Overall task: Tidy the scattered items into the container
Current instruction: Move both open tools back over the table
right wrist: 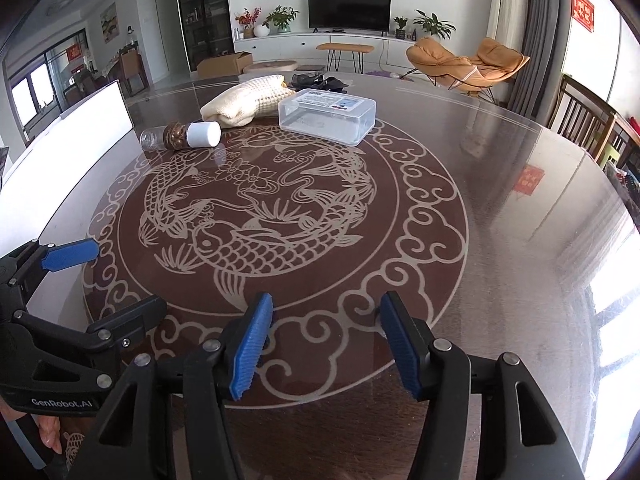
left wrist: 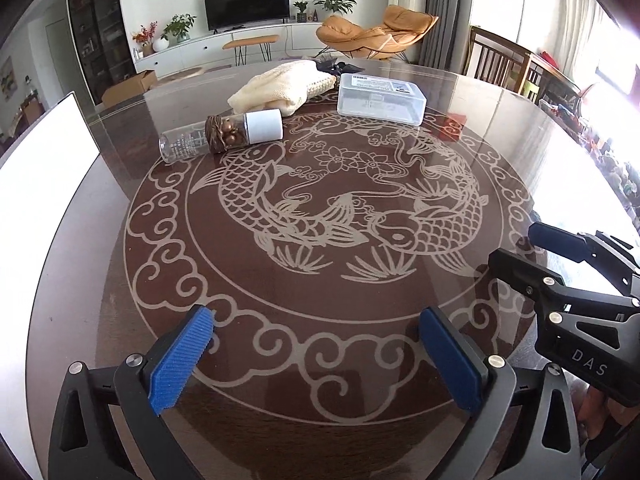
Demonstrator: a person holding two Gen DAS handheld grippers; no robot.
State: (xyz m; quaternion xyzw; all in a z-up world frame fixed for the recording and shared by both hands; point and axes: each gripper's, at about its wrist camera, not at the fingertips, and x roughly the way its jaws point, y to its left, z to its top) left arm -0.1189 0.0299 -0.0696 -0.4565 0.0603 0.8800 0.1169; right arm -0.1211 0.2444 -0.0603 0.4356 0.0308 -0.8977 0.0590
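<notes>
The left tool (left wrist: 316, 354) stands wide open and the right tool (right wrist: 326, 344) partly open, both empty, side by side over the near edge of the round surface (left wrist: 500, 152). The scattered items lie well apart from them on the far side: a small bottle (left wrist: 224, 134) on its side, long axis running left to right with its white cap to the right, and a cream cloth (left wrist: 280, 86) behind it. The clear container (left wrist: 380, 100) sits right of these, so the bottle looks nearer the left tool and the container nearer the right.
</notes>
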